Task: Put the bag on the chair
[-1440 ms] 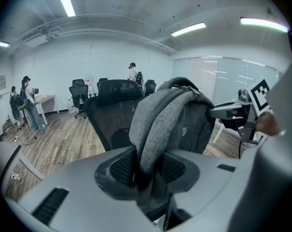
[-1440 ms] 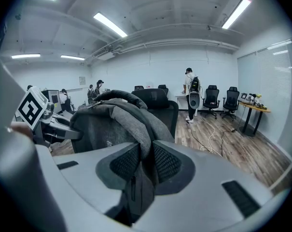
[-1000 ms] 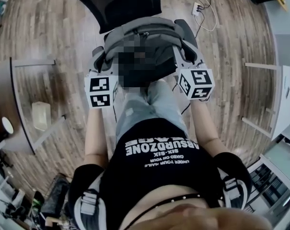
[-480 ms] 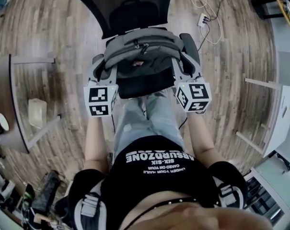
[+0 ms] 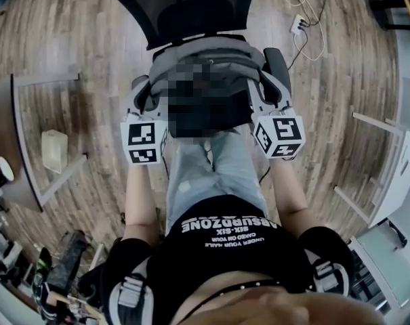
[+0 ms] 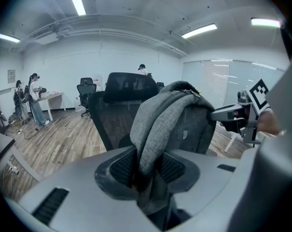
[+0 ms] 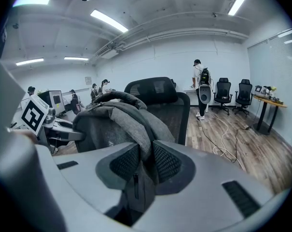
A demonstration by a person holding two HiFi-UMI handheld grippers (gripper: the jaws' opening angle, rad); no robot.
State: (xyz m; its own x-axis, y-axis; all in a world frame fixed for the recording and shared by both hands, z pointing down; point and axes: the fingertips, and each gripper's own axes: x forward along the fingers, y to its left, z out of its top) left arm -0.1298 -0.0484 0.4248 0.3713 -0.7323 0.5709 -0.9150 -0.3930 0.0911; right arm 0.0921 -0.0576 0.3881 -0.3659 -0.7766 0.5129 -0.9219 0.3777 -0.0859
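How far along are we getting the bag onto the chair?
Done: left gripper and right gripper are each clamped on the grey bag. In hand: the bag is held in front of the chair. Left: set it on the seat and release; I can't tell whether it touches yet.

Heathered mid-grey bag. The left tool and right tool are pale grey with black dimpled pads; their marker cubes show black-and-white squares. Beyond them, the chair is black mesh, above a brown wood-plank floor.
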